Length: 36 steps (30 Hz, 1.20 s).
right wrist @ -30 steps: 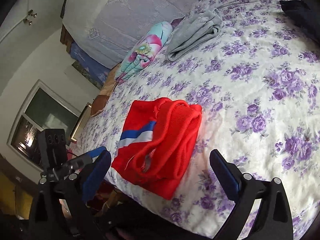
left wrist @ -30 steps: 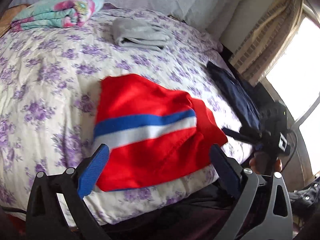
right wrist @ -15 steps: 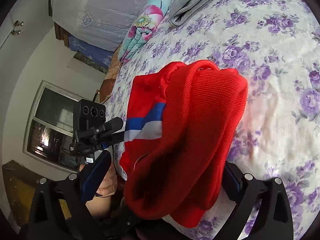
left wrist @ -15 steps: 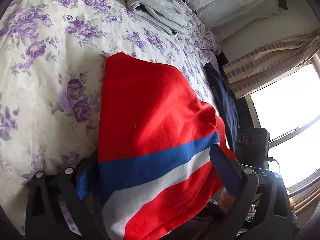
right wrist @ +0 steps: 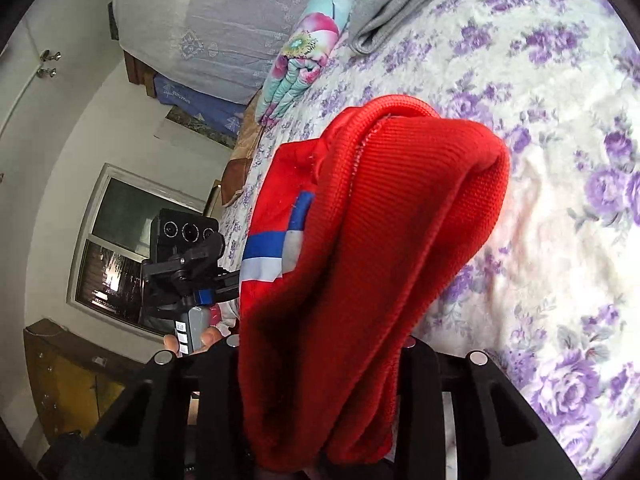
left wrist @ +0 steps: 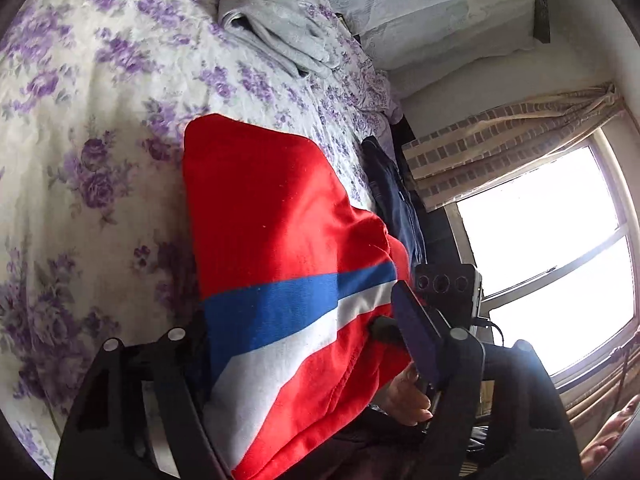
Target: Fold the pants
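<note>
Currently one item in hand: red pants (left wrist: 272, 216) with a blue and white band, bunched at the near edge of a bed with a purple-flowered sheet (left wrist: 92, 92).

Right gripper (right wrist: 320, 392): jaws have just been closing, and the thick ribbed end of the pants now fills the gap between them, the black fingers drawn in against the cloth on both sides. Judged a grip, though the pads themselves are hidden by the fabric.

Left gripper (left wrist: 304, 360): jaws have also just been closing, but stand wider. The striped part lies between them; the blue pad (left wrist: 416, 336) on one side sits at the cloth's edge, the other is covered. Whether it presses cannot be told.

Risks, as judged:
- Right gripper holds several bunched layers at once. Lifted so, the pants would come up as a lump and not open flat.
- Left gripper, if not fully closed, may lose the cloth on the pull, letting that side drop over the bed's edge.
- Uneven hold between the two sides would leave the fold skewed.

Surroundings: folded grey garment (left wrist: 276, 36) farther up the bed, well apart; dark blue garment (left wrist: 396, 204) at the far side; floral rolled quilt (right wrist: 304, 56) by the headboard; window (left wrist: 552, 248) beyond.
</note>
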### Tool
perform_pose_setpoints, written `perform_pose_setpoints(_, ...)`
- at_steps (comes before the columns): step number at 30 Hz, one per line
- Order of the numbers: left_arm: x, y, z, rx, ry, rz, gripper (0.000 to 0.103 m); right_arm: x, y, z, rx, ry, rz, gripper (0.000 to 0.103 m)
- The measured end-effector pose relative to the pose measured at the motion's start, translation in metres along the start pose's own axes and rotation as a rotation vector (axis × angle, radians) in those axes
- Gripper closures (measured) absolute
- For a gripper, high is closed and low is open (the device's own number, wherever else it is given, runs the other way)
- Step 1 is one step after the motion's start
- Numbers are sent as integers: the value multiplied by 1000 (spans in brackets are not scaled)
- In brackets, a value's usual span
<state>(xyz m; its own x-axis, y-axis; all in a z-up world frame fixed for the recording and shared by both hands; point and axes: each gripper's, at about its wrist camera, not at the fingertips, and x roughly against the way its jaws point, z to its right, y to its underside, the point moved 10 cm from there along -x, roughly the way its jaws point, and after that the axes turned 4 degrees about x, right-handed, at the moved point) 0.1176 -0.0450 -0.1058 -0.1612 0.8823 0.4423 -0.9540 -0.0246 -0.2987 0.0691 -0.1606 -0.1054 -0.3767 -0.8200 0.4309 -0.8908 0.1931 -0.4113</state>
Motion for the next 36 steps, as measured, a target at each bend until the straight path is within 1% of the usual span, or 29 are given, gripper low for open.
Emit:
perform_pose_setpoints(1, 0, -3, 9, -28, -12, 10, 33, 8, -7, -6, 14, -2, 17, 68)
perform_pose_setpoints(4, 2, -21, 40, -93, -9, 46, 38, 30, -36, -22, 70, -4, 66, 68)
perform_pose_setpoints(5, 2, -31, 50, -108, -10, 58, 40, 35, -47, -26, 86, 0, 78, 68)
perform_pose_setpoints(8, -3, -69, 77, -149, -25, 72, 40, 48, -93, -37, 138, 29, 102, 68)
perform_pose_setpoints(10, -8, -102, 94, -182, -47, 89, 40, 55, -133, -43, 174, 58, 116, 68)
perform_pose_setpoints(13, -13, -162, 118, -226, -77, 124, 40, 61, -203, -47, 206, 85, 142, 68)
perform_pose_setpoints(15, -14, -206, 128, -229, -78, 145, 40, 58, -252, -44, 229, 116, 163, 67)
perform_pose_setpoints(17, -20, -256, 129, -211, -85, 177, 39, 47, -302, -37, 262, 167, 177, 67)
perform_pose_setpoints(18, -26, -281, 126, -199, -89, 190, 38, 38, -326, -31, 285, 204, 183, 66)
perform_pose_setpoints(20, -38, -323, 109, -167, -106, 219, 36, 14, -368, -12, 328, 275, 176, 63)
perform_pose_setpoints(21, -48, -344, 93, -134, -113, 228, 32, 2, -387, 3, 341, 328, 191, 60)
perform_pose_setpoints(22, -59, -363, 76, -94, -116, 231, 24, -9, -406, 23, 352, 412, 222, 52)
perform_pose_setpoints(23, -74, -379, 53, -48, -127, 227, 13, -17, -421, 50, 354, 542, 264, 28)
perform_pose_setpoints(24, -89, -393, 23, 4, -166, 220, 13, -22, -432, 80, 356, 730, 308, 15)
perform_pose_setpoints(25, -101, -404, -11, 67, -225, 224, 13, -25, -439, 109, 357, 906, 327, 4)
perform_pose_setpoints(26, -112, -409, -48, 150, -286, 220, 13, -27, -439, 136, 345, 1024, 324, 7)
perform_pose_setpoints(27, -120, -408, -76, 228, -308, 202, 15, -28, -437, 149, 329, 1030, 336, 10)
perform_pose_setpoints(28, -122, -407, -87, 277, -252, 203, 17, -23, -432, 150, 299, 961, 382, 12)
perform_pose_setpoints(29, -117, -409, -84, 269, -223, 225, 16, -13, -427, 144, 282, 910, 429, 12)
perform_pose_setpoints(32, -93, -409, -57, 167, -203, 219, 16, 24, -406, 115, 309, 839, 536, 11)
perform_pose_setpoints(34, -61, -403, -38, 131, -212, 256, 15, 47, -383, 94, 316, 780, 556, 10)
perform_pose_setpoints(35, -43, -396, -28, 118, -227, 289, 12, 57, -370, 82, 320, 750, 551, 10)
perform_pose_setpoints(36, -22, -386, -18, 97, -274, 329, 8, 68, -351, 70, 324, 735, 548, 10)
